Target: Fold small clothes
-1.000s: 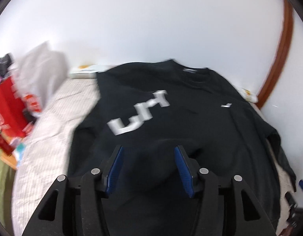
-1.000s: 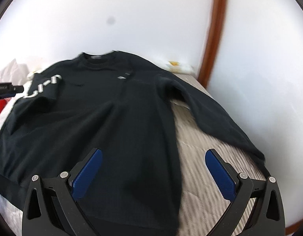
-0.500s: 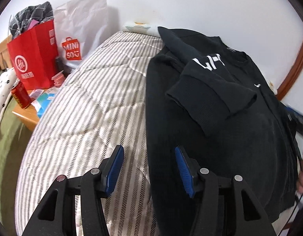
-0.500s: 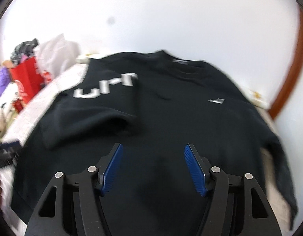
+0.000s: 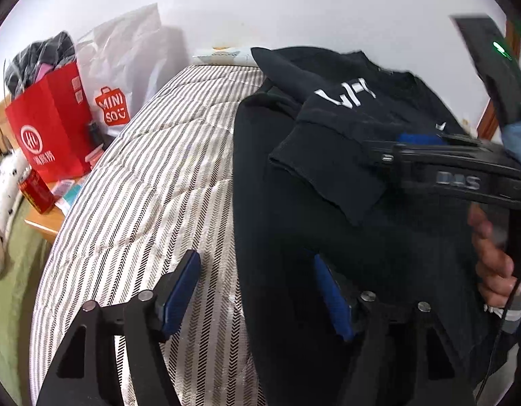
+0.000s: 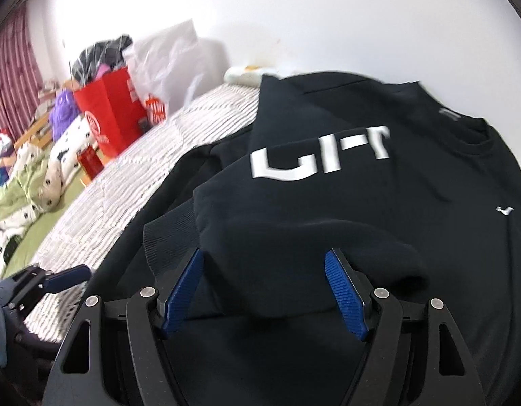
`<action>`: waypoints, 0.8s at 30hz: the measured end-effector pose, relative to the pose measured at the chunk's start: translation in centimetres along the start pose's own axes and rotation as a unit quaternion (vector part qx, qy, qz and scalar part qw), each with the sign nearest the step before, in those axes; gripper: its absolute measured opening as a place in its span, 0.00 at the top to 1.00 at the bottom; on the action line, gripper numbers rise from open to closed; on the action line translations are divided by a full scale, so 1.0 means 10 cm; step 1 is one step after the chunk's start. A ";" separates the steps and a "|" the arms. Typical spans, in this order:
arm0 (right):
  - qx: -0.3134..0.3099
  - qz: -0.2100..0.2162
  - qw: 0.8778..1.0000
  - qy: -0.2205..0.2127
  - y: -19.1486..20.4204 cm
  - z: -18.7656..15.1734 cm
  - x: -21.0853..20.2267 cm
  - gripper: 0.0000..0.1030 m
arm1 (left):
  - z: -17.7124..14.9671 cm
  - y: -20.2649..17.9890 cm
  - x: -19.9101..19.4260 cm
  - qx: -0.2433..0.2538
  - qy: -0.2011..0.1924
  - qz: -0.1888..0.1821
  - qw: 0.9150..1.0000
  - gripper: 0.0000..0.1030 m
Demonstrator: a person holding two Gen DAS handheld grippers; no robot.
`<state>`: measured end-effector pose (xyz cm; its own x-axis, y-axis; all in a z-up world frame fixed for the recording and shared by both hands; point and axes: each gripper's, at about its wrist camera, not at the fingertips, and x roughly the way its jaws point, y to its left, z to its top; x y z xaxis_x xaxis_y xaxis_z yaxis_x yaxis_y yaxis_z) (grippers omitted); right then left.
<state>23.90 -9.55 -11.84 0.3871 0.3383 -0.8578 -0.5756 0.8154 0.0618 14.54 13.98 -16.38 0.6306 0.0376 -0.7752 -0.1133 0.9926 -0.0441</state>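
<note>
- Bags [image 5: 57,128] stand at nine o'clock beside the bed [image 5: 152,196], red paper in front, white plastic behind; neither matters to the fold.
- The left tongs [image 5: 257,291] have swung off the shirt's middle to its left edge. Their jaws are opening, with striped bedding under one pad and black cloth under the other, nothing gripped.
- The black shirt [image 6: 412,203] lies flat on the bed from twelve to five o'clock, and its left sleeve [image 6: 294,196] is now folded in across the chest, lettering up.
- The right tongs [image 6: 263,291] have crossed from the right hem to over that folded sleeve; their jaws are opening, with a hump of cloth between the pads but not pinched.
- So the first sleeve looks done; I judge the right sleeve comes next.
</note>
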 end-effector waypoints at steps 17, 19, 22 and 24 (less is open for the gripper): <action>0.111 -0.046 0.985 -0.127 -1.31 0.14 -0.84 0.97 | 0.00 0.02 0.00 -0.001 0.003 0.001 1.000 0.27; 0.142 -0.057 0.980 -0.128 -1.57 0.09 -0.88 0.97 | 0.00 0.01 0.01 -0.001 0.003 0.002 1.000 0.27; 0.183 -0.098 0.972 -0.107 -1.95 -0.03 -0.85 0.97 | 0.00 0.00 0.01 0.001 0.004 0.003 1.000 0.25; 0.217 -0.106 0.966 -0.091 -2.21 -0.16 -0.78 0.97 | 0.00 0.00 0.01 0.001 0.004 0.003 1.000 0.25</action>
<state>32.46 -30.96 -7.32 0.6068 0.1861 -0.7728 -0.1285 0.9824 0.1357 14.61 14.02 -16.48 0.6234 0.0423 -0.7807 -0.1152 0.9926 -0.0382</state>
